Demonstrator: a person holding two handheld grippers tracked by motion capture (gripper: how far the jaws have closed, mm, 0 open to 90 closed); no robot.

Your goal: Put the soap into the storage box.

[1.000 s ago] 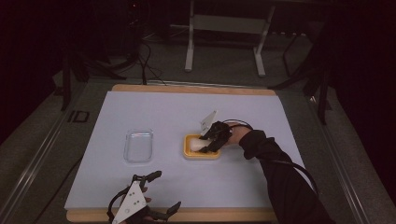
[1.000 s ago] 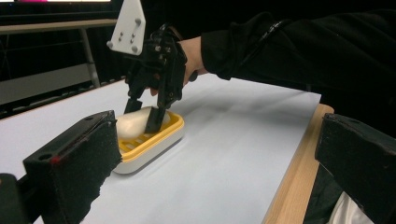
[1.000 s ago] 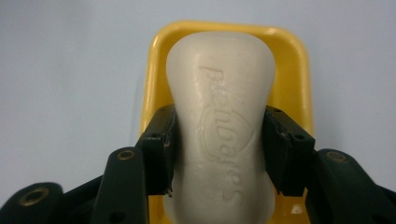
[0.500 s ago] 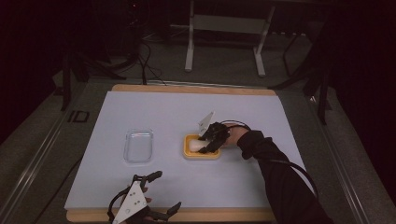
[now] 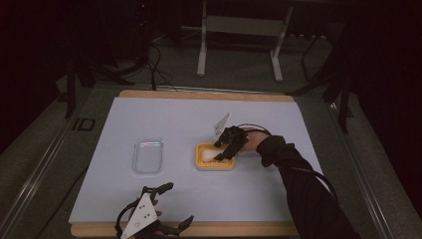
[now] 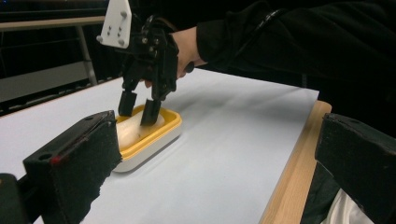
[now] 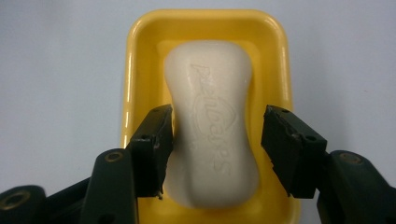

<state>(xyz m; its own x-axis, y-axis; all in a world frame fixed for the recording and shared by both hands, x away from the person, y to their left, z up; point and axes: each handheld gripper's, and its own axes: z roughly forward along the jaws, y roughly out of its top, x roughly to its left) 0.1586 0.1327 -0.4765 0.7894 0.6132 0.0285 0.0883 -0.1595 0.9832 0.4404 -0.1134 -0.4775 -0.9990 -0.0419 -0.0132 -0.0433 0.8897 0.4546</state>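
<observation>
A white bar of soap (image 7: 210, 121) lies in a yellow dish (image 7: 135, 70) on the white table cover. My right gripper (image 7: 215, 140) points down into the dish (image 5: 215, 164) with the soap between its jaws. The jaws have just been opening: the right pad stands clear of the soap and the left pad is at its edge, so the gripper is open. From the left gripper view, that gripper (image 6: 137, 109) hangs over the soap (image 6: 128, 128). My left gripper (image 5: 179, 203) rests near the front edge, wide open and empty.
A clear plastic tray (image 5: 148, 155) lies left of the dish. The table's wooden front edge (image 5: 239, 229) runs just behind my left gripper. A metal frame (image 5: 239, 25) stands on the floor beyond the table.
The right gripper's jaws have parted slightly around the soap in the dish. The right hand has barely shifted, and the left gripper has stayed put.
</observation>
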